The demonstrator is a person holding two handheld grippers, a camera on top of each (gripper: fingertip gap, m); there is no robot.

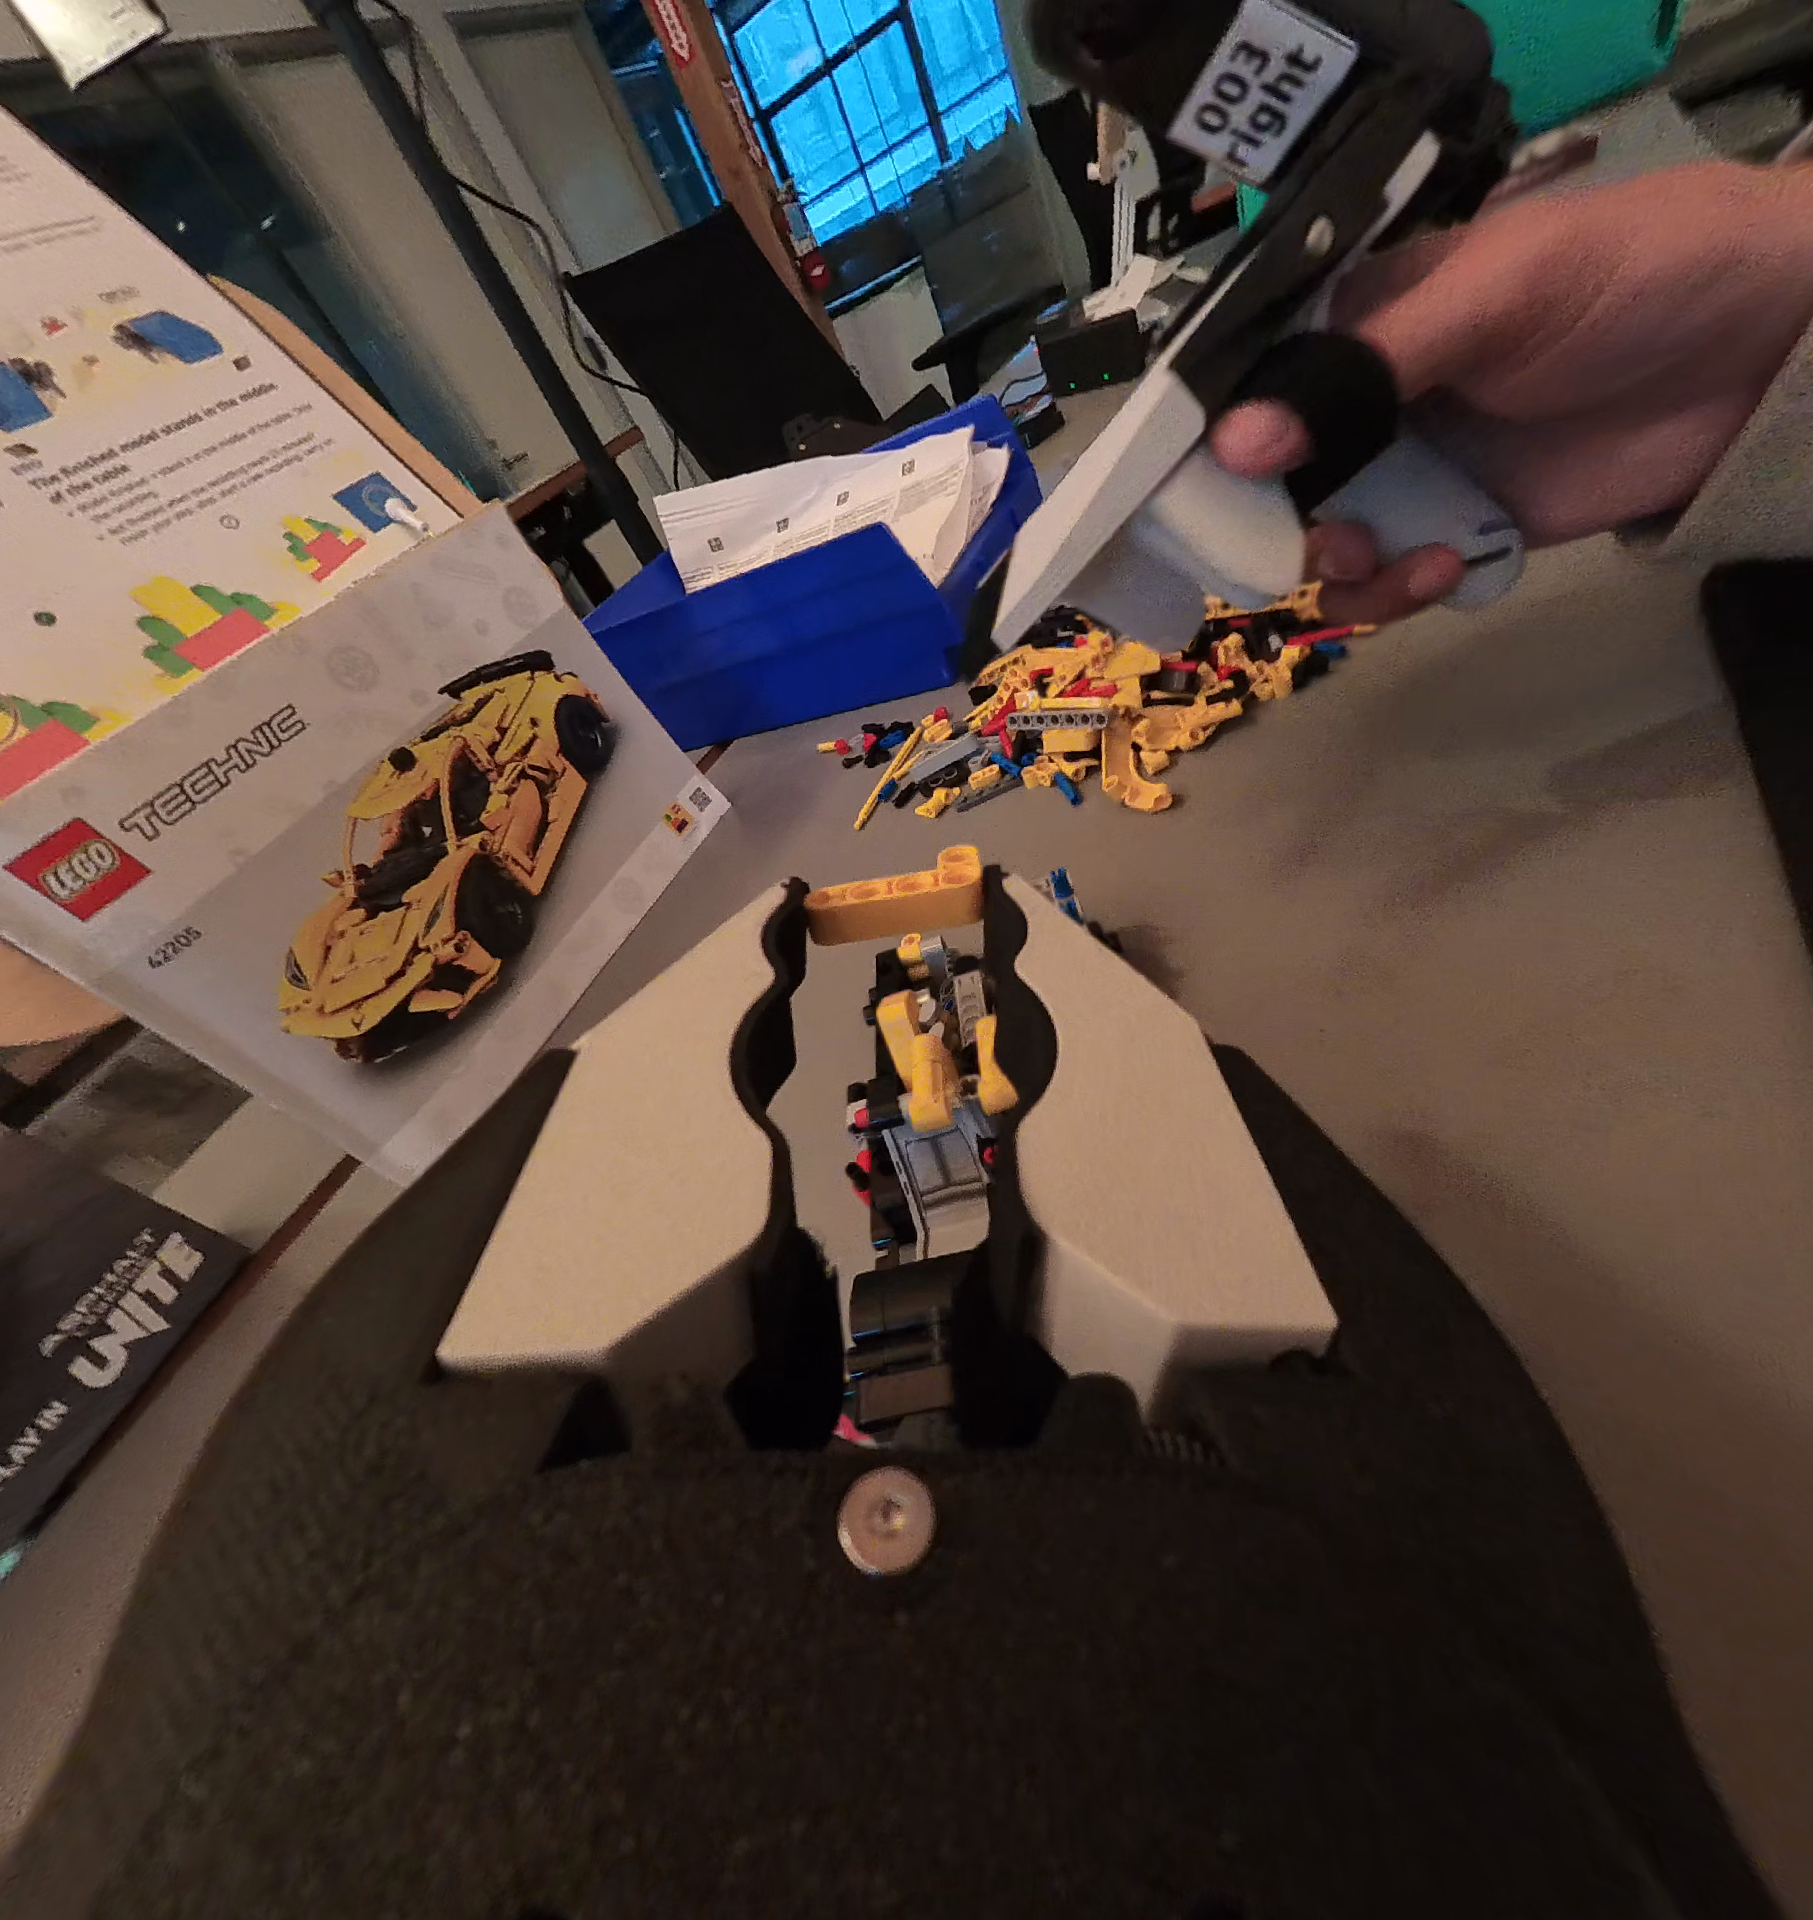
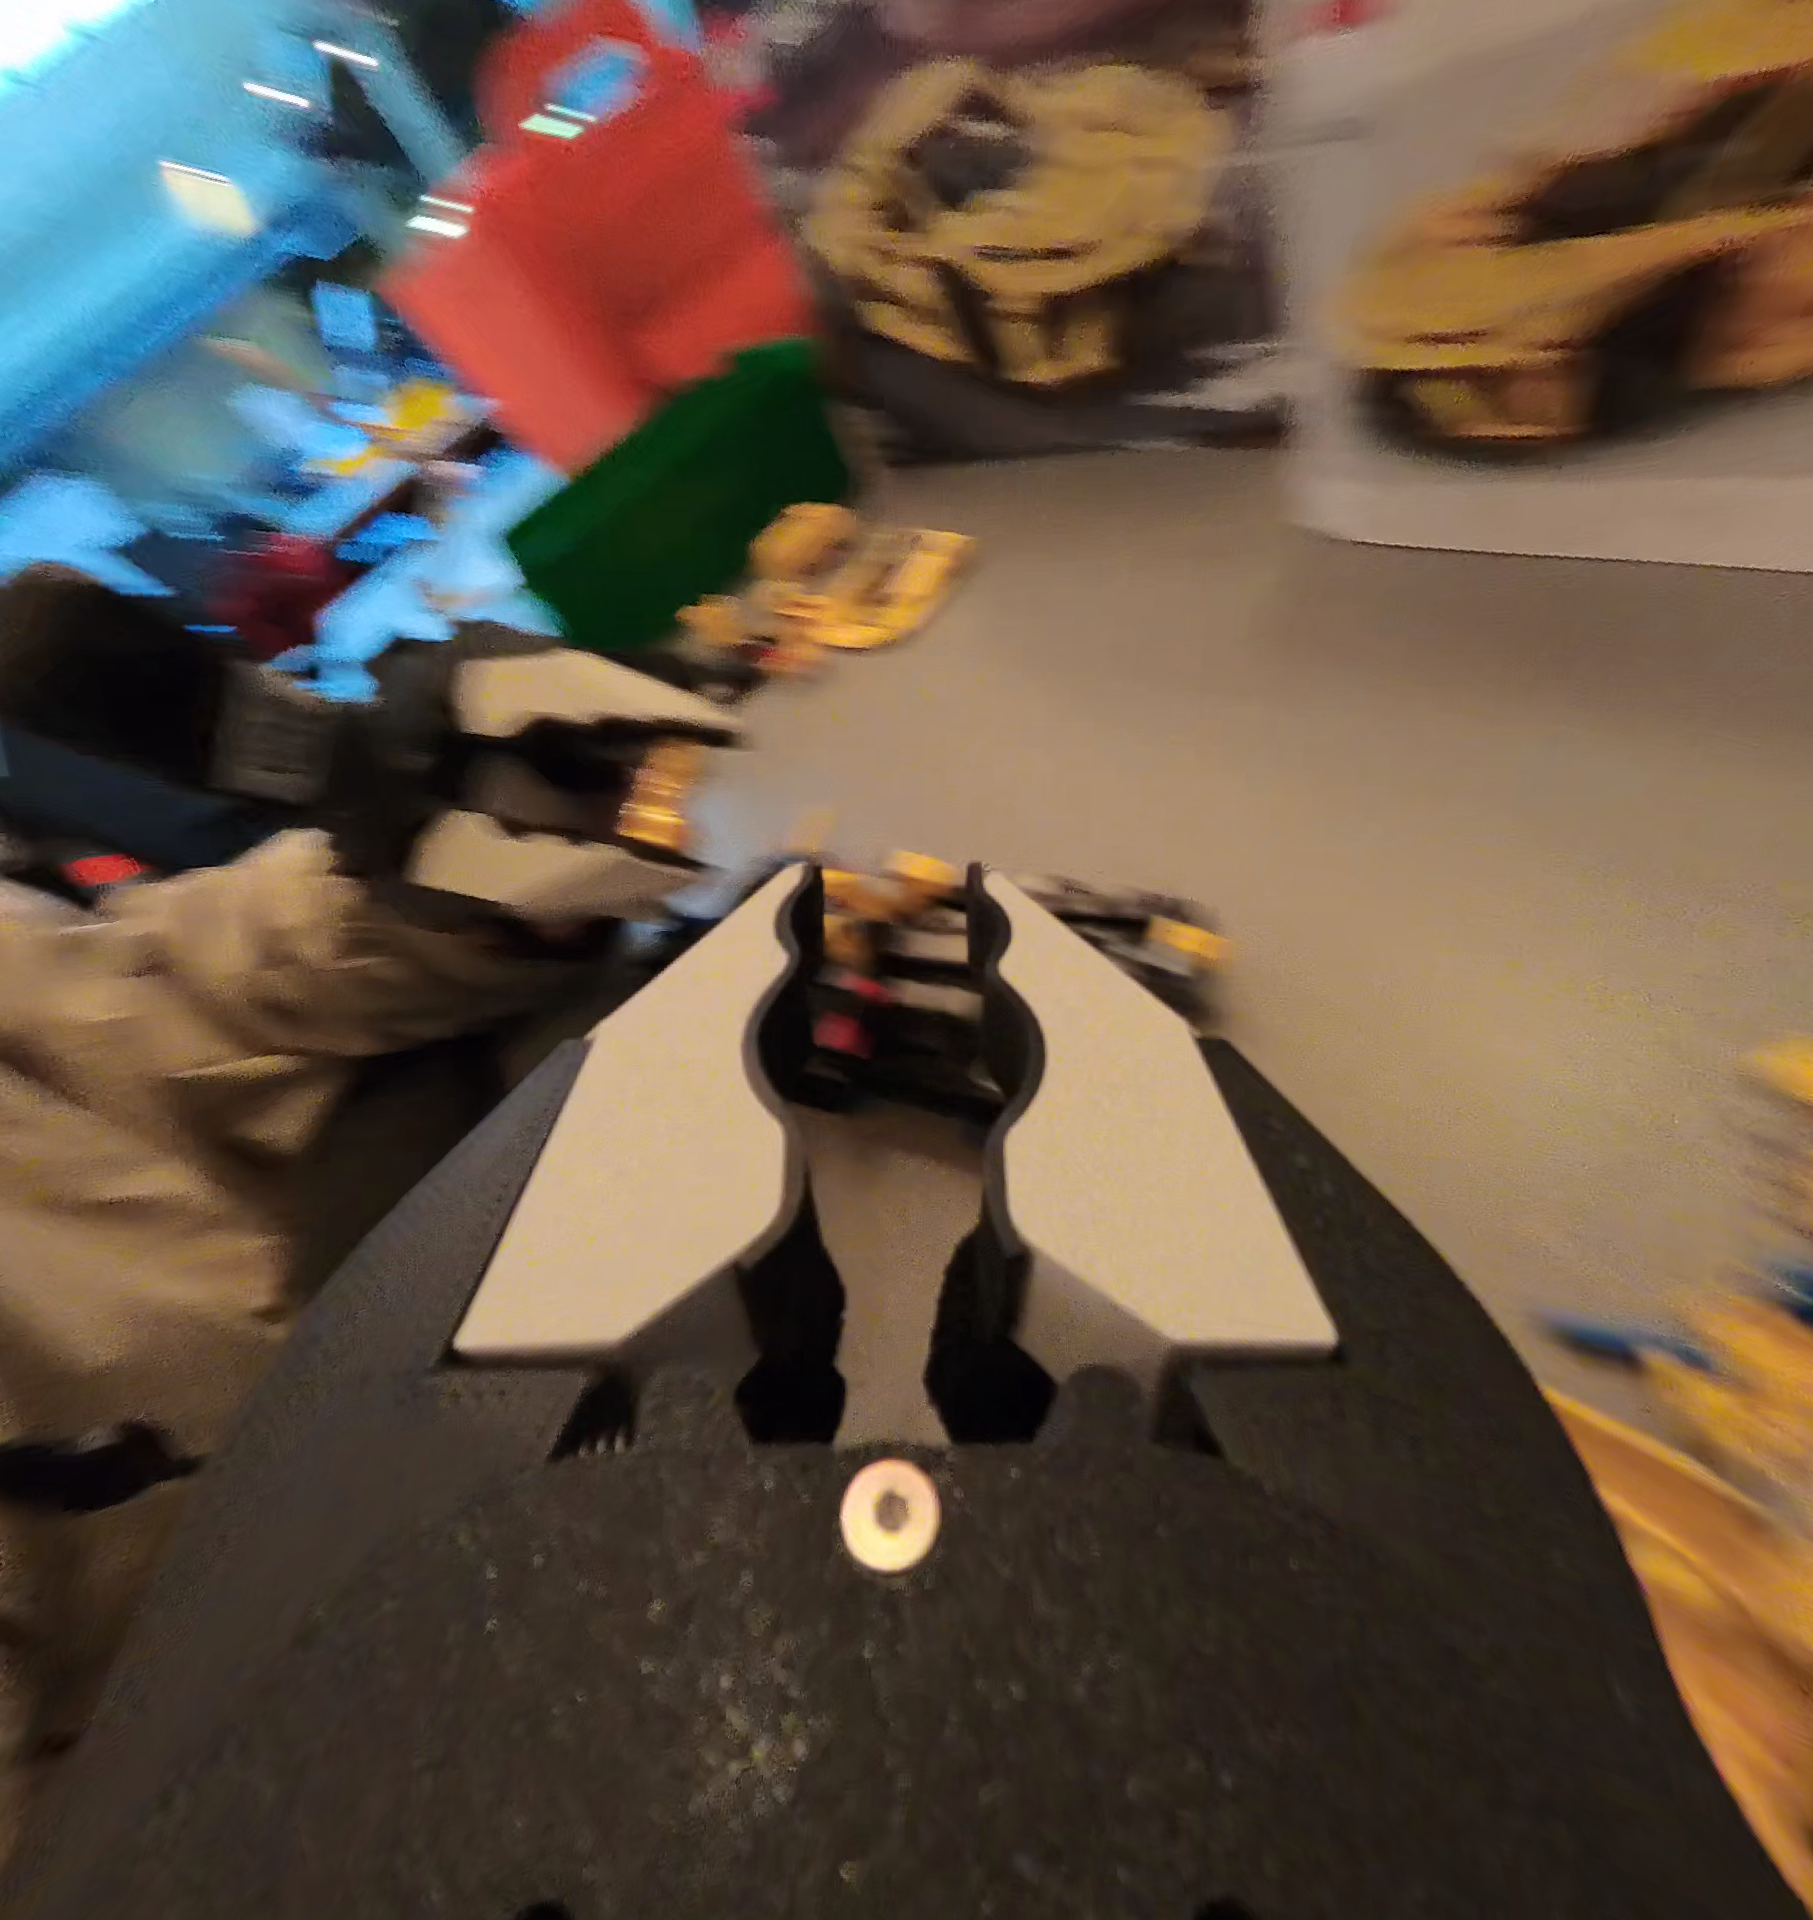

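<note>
My left gripper (image 1: pixel 894 896) is shut on a yellow L-shaped beam (image 1: pixel 897 891), held flat between its fingertips above the grey table (image 1: pixel 1453 935). Under it, seen through the gap between the fingers, a small partly built model (image 1: pixel 928 1091) of yellow, black and grey pieces lies on the table. My right gripper (image 1: pixel 1078 582), held by a hand (image 1: pixel 1567 343), hangs over a pile of loose yellow, black, red and blue pieces (image 1: pixel 1089 717). In the blurred right wrist view my right gripper (image 2: pixel 894 883) has its jaws apart and empty. The model (image 2: pixel 902 977) lies beyond its tips and the left gripper (image 2: pixel 663 800) is at the left.
An instruction booklet (image 1: pixel 341 831) with a yellow car on it leans at the left, in front of a white poster board (image 1: pixel 102 416). A blue bin (image 1: pixel 808 634) with papers stands behind. A dark box (image 1: pixel 71 1340) lies at the lower left. More loose pieces (image 2: pixel 1806 1247) are blurred at the right. Spacing between my two grippers at the tips: around 8 centimeters.
</note>
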